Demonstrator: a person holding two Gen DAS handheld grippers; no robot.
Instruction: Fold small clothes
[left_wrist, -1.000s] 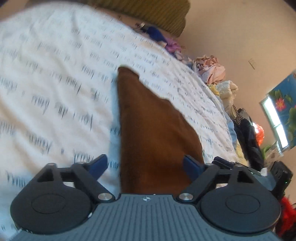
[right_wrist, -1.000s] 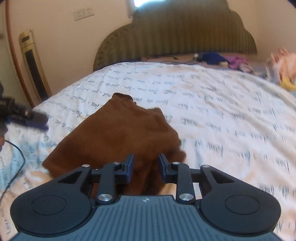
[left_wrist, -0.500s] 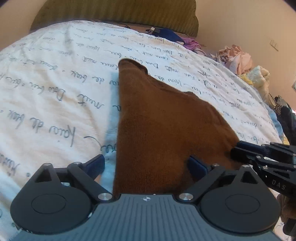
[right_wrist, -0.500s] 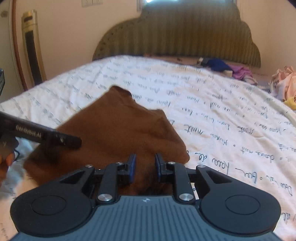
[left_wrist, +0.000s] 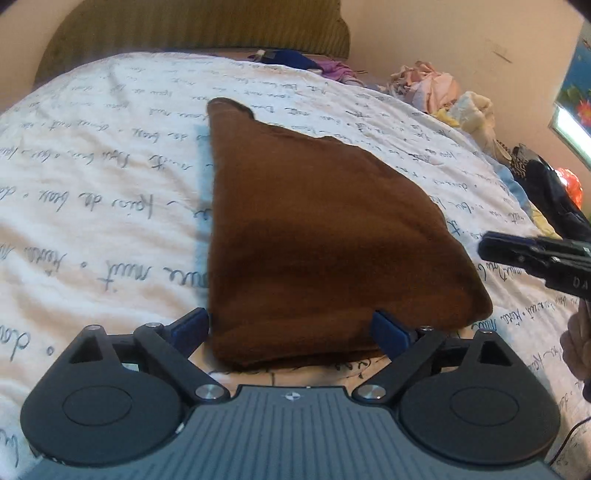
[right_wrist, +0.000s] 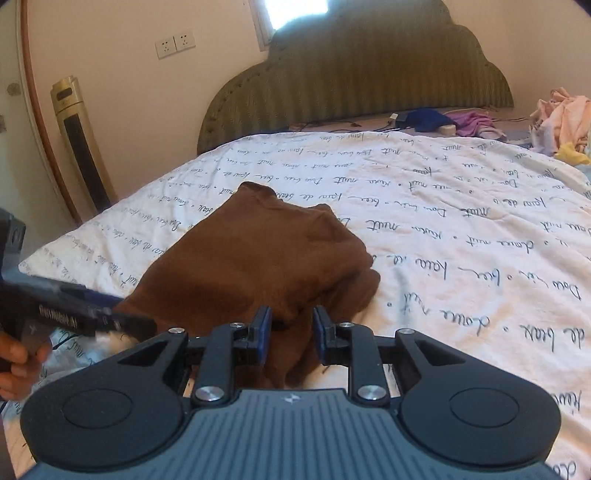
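Two grippers sit at the near end of one brown garment (left_wrist: 317, 236), which lies flat on a white bedsheet (left_wrist: 110, 192) printed with script. The left gripper (left_wrist: 290, 328) is spread wide, nothing between its blue pads (left_wrist: 388, 330); the cloth's near hem lies just ahead of it and spans almost the whole gap, so the garment stretches straight away from this gripper, its long axis running forward to a narrow tip at the far end. The right gripper (right_wrist: 290, 328) is only partly parted, and a bunched corner of the same garment (right_wrist: 258, 266) sits between its pads (right_wrist: 263, 328); whether they actually pinch the cloth I cannot tell, since a gap shows on either side of the fold. From the left wrist view, the right gripper lies off to the right, near the cloth's right edge. My read is that a fold is partly made and the next one would carry the near end forward along that long axis toward the tip. The left gripper is squared to the hem and looks better placed to take it; the loose bunch on the right may drag and skew the edge. Other clothes (left_wrist: 439, 88) are heaped far ahead and to the right.
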